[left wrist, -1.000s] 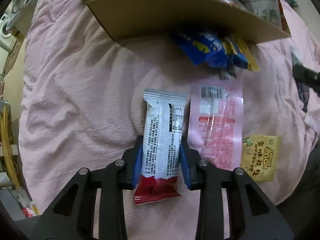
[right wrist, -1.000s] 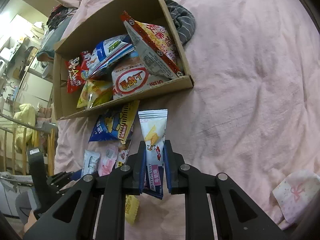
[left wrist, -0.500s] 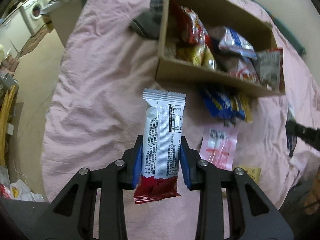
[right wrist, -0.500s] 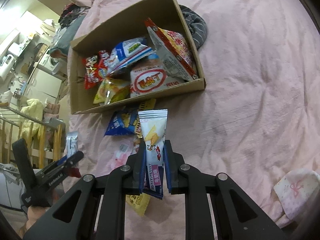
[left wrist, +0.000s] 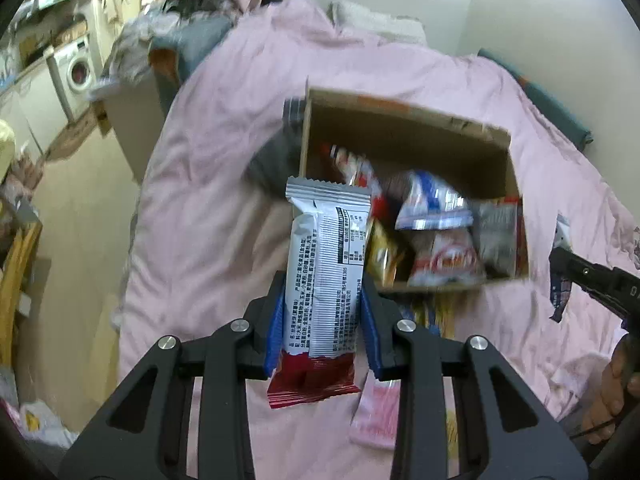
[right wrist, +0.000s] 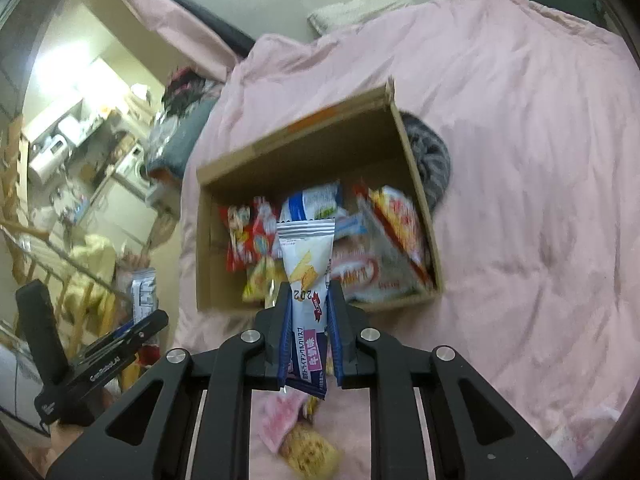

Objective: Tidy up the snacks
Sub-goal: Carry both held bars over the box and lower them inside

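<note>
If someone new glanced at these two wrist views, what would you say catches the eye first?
Most striking is the silver-and-red snack bar clamped upright in the left gripper, and the slim white snack stick pinched in the right gripper. Just beyond both sits the open cardboard box, crammed with colourful snack bags, on the pink bedspread. A pink packet lies loose on the bedspread below the left gripper.

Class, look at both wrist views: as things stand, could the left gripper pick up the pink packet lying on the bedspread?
Probably not yet. The left gripper is already shut on a silver and red snack bar, so its jaws are full. The pink packet lies uncovered on the bedspread, so the way looks free once the bar is dropped.
</note>
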`<state>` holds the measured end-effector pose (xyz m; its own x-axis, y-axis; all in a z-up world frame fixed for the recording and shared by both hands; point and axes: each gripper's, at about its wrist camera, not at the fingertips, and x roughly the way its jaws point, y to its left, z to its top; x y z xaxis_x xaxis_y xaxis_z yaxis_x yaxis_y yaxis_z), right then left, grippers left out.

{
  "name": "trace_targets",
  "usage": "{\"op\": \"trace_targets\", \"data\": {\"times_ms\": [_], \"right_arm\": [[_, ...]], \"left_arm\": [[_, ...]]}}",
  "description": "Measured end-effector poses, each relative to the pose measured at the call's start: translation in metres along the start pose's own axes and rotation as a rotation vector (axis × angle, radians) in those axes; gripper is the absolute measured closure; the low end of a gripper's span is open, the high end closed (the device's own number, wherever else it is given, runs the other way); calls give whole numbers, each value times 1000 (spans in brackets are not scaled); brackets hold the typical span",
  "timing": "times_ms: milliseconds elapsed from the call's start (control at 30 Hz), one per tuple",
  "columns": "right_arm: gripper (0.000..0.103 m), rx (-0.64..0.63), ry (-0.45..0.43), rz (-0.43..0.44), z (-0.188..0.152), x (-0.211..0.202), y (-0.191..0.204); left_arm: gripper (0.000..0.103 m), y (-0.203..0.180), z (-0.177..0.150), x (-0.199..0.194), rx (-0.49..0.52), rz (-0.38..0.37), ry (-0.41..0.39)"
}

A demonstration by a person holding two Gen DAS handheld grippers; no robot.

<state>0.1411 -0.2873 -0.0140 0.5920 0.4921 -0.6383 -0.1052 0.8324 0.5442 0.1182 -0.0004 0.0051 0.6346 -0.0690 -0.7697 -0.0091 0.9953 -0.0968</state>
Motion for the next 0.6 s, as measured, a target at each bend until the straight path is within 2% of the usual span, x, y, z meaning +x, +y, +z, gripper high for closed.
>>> {"op": "trace_targets", "data": {"times_ms": [133,267,467,600], "right_arm": [[86,26,-27,6,13,10,1],[86,22,-62,19,30,17,5],[86,-24,-39,-29,45,45,7],[86,-61,-20,-52,47,62,9]], "left_arm": [[74,-6,19,5,-24,-15,-50],[74,-14,35,16,-23,-28,-64],[74,-22,52,44,-19,-34,-62],[74,-22,49,65,-41,-37,-60]]}}
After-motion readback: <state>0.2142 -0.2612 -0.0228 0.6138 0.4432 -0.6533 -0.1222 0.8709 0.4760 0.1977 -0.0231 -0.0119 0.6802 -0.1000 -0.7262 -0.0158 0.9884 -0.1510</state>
